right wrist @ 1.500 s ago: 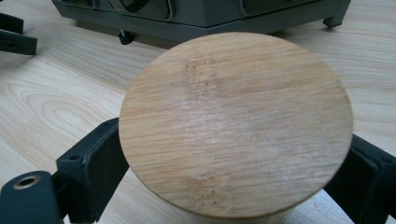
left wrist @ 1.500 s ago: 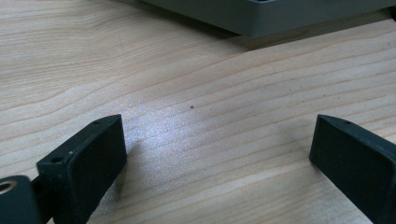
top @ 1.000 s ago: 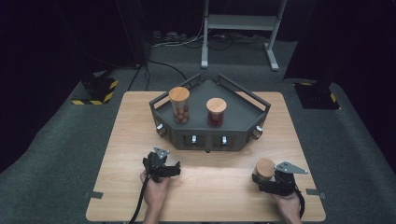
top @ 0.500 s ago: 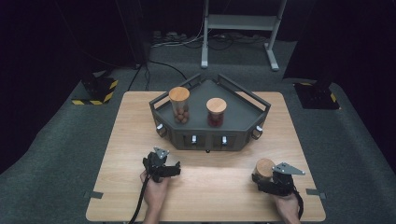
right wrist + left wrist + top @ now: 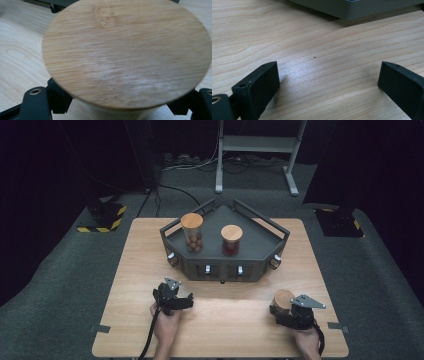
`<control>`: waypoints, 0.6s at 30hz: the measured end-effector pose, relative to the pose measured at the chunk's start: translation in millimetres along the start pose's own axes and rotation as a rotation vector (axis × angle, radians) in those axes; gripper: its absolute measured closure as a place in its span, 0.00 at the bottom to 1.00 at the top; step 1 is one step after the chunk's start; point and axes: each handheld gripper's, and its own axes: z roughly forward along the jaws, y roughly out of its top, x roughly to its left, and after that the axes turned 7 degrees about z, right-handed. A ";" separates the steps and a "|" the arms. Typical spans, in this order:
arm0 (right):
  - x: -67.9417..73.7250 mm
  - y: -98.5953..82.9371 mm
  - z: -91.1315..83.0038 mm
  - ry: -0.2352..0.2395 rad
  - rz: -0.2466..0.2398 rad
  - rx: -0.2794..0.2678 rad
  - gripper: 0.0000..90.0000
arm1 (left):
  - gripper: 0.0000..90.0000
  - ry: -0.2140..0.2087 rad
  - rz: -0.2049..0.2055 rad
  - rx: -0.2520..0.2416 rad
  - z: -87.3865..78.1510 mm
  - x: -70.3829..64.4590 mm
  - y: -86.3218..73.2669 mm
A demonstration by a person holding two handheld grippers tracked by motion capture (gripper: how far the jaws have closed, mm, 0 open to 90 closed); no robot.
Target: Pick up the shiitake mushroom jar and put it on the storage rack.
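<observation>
I am reading no brand, label or writing on anything here. I am holding the right gripper point(image 5: 289, 312) at the table's point(image 5: 240, 320) five o'clock corner, its jaws closing around a wooden-lidded jar point(image 5: 283, 301) standing upright there; in the right gripper view the bamboo lid point(image 5: 127, 52) is sitting between both jaws. The left gripper point(image 5: 177, 300) is resting at seven o'clock, jaws spread wide over bare wood. At twelve o'clock the grey tray point(image 5: 220, 262) is carrying two more lidded jars point(image 5: 192, 232).
</observation>
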 end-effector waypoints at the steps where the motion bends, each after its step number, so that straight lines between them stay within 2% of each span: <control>1: -0.2 0.7 -0.1 0.000 0.000 0.000 0.27 | 0.04 0.000 -0.002 -0.002 0.1 -0.1 0.0; 6: -1.6 3.2 0.0 -0.001 0.009 0.002 0.28 | 0.04 0.000 -0.001 0.000 0.0 -0.1 0.0; 18: -0.6 9.4 -5.6 -0.002 -0.006 -0.017 0.28 | 0.04 0.000 -0.001 0.000 0.0 0.0 0.0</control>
